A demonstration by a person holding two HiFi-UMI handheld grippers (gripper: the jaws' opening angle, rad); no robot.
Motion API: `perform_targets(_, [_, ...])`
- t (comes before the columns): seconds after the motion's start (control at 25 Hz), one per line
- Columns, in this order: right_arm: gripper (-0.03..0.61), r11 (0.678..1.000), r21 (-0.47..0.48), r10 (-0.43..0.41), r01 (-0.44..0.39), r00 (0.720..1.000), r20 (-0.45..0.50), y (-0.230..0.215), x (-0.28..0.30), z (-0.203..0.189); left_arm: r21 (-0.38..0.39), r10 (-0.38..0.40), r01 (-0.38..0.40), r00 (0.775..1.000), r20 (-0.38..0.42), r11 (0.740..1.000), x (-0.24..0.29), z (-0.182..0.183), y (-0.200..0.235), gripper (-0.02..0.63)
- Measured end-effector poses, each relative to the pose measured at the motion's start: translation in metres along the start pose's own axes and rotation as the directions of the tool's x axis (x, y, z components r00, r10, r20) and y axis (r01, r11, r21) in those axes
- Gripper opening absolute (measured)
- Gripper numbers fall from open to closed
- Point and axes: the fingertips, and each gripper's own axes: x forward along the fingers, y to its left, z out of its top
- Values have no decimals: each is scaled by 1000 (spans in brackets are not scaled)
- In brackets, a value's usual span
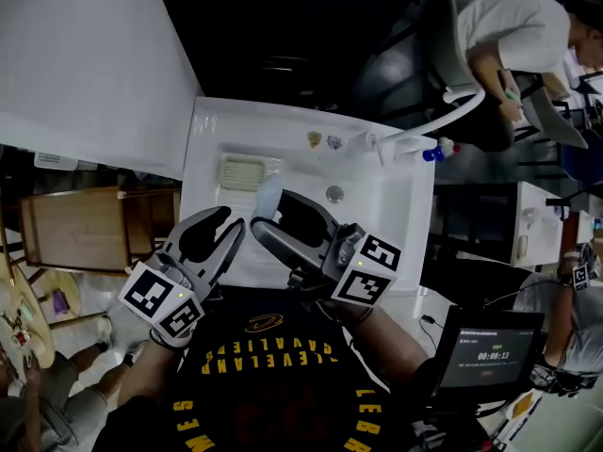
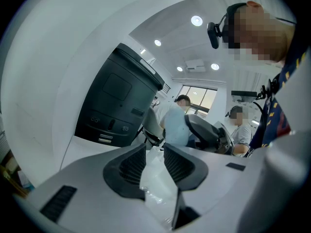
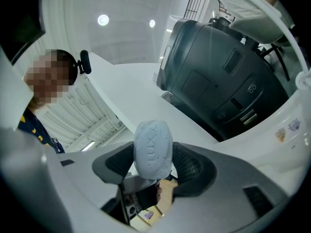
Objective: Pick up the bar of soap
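Note:
The soap (image 3: 152,142) is a pale blue oval bar with stamped lettering, and it stands upright between the pads of my right gripper (image 3: 153,160), which is shut on it. In the head view the soap (image 1: 268,193) is held above the white sink (image 1: 209,130), by my right gripper (image 1: 268,212). My left gripper (image 2: 154,155) is shut on a crumpled clear plastic wrapper (image 2: 156,178). In the head view my left gripper (image 1: 232,223) sits just left of the right one, over the sink's front rim.
A pale green soap dish (image 1: 243,171) lies at the sink's left. The drain (image 1: 334,194) is mid-basin and a white faucet (image 1: 419,132) arches at the back right. A person in white (image 1: 509,26) sits beyond. A monitor (image 1: 480,351) stands at my right.

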Motion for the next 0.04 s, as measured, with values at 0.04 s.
perform_targets(0.04, [264, 1000, 3, 0, 0, 1000, 1, 0, 0, 0, 0, 0, 0, 1000, 0, 1000, 0, 0, 0, 124])
